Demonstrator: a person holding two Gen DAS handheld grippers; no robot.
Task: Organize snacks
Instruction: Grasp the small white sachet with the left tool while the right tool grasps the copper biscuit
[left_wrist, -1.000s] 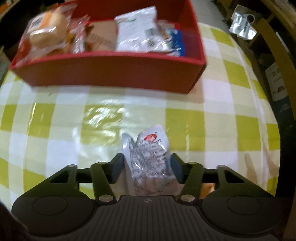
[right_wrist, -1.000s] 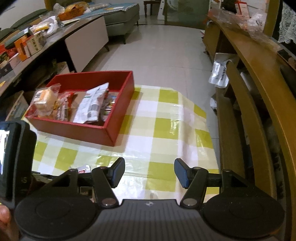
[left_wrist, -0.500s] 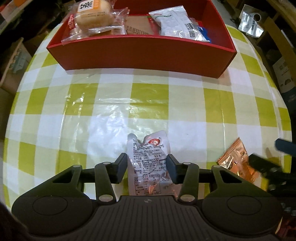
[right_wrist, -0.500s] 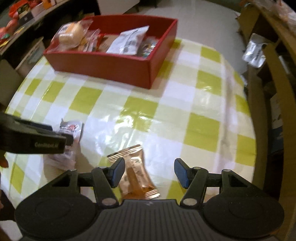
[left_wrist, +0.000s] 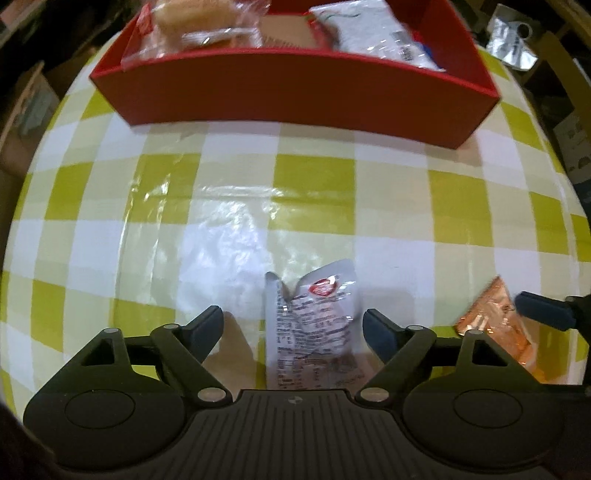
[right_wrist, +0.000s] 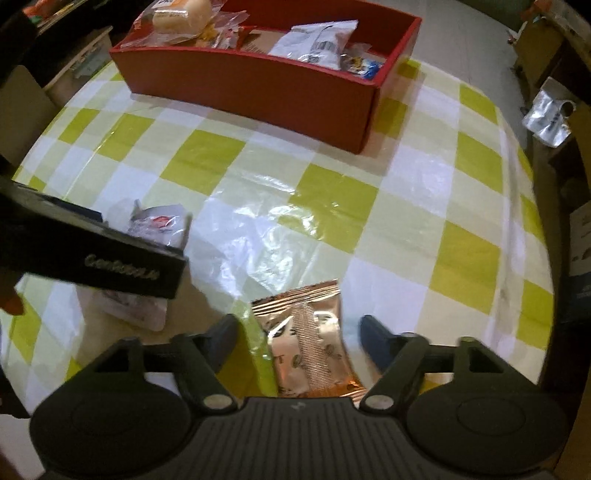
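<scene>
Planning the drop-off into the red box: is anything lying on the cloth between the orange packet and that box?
Nothing visible: bare checked cloth runs from the orange packet to the red box. The white packet lies off to the side.

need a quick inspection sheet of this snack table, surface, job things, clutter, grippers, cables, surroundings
surface: table under a glossy green and white checked cloth
job's things: red box at the far side already holds a bun and several packets; white packet and orange packet lie loose on the cloth near the grippers
clutter: nothing seen
grippers: left gripper jaws opening, white packet between them, pads clear of it; right gripper jaws opening, orange packet between them, not gripped
cables: nothing seen
surroundings: tiled floor, wooden furniture at the right, silver bag beside it
</scene>
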